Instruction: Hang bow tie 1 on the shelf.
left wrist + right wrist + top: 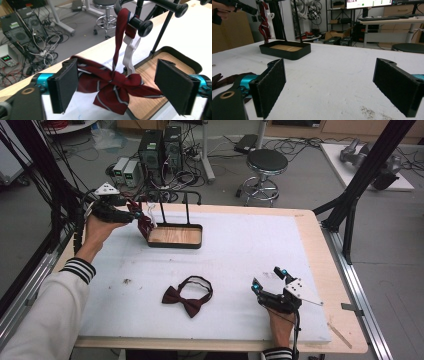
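Maroon bow tie [188, 296] lying near tabletop's front edge, left of right gripper [270, 279], jaws apart; left gripper [117, 87] apart too.

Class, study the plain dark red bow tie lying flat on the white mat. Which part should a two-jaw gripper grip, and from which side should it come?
Probably the centre knot of the bow tie, approached from straight above: the tie lies flat, its wings are thin and floppy, and the knot is its narrowest, thickest part. The open right gripper is nearest.

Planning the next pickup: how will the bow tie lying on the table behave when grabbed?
The bow tie looks like soft fabric, so probably floppy and light. Its thin strap loop would likely dangle and may snag. It lies flat, so rolling seems unlikely.
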The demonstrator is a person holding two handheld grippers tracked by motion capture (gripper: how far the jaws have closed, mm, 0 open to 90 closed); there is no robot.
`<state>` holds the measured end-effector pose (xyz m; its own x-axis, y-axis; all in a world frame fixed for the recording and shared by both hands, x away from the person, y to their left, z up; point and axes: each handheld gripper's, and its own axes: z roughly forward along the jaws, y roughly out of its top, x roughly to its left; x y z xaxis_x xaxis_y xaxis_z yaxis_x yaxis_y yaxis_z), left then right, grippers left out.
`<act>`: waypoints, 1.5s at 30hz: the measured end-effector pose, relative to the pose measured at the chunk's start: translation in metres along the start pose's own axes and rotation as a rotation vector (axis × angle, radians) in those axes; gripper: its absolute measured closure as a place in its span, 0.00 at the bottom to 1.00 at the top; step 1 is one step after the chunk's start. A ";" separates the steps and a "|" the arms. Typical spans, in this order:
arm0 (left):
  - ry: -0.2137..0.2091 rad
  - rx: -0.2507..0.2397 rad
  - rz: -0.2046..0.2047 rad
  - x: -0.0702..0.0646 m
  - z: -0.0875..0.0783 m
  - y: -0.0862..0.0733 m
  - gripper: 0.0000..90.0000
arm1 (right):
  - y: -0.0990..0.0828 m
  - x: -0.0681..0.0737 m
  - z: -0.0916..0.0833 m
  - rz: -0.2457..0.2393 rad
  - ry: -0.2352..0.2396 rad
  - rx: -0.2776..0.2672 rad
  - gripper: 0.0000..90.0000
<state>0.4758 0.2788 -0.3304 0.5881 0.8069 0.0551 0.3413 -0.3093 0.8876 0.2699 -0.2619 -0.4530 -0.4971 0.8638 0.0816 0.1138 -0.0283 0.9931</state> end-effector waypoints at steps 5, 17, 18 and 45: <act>-0.026 -0.064 0.010 0.000 -0.014 -0.012 0.19 | 0.000 0.000 0.000 0.004 0.001 0.000 0.11; -0.117 -0.182 0.010 -0.015 -0.042 -0.030 0.19 | 0.000 -0.001 -0.001 0.013 0.001 -0.005 0.11; -0.113 -0.184 0.012 -0.018 -0.044 -0.031 0.19 | 0.000 -0.001 0.000 0.014 0.000 -0.006 0.11; -0.159 -0.389 -0.024 -0.068 -0.100 -0.098 0.19 | 0.000 0.000 0.000 -0.007 -0.006 -0.007 0.11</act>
<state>0.3291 0.3044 -0.3754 0.6996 0.7145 -0.0116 0.0715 -0.0538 0.9960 0.2694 -0.2618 -0.4532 -0.4924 0.8672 0.0745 0.1041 -0.0263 0.9942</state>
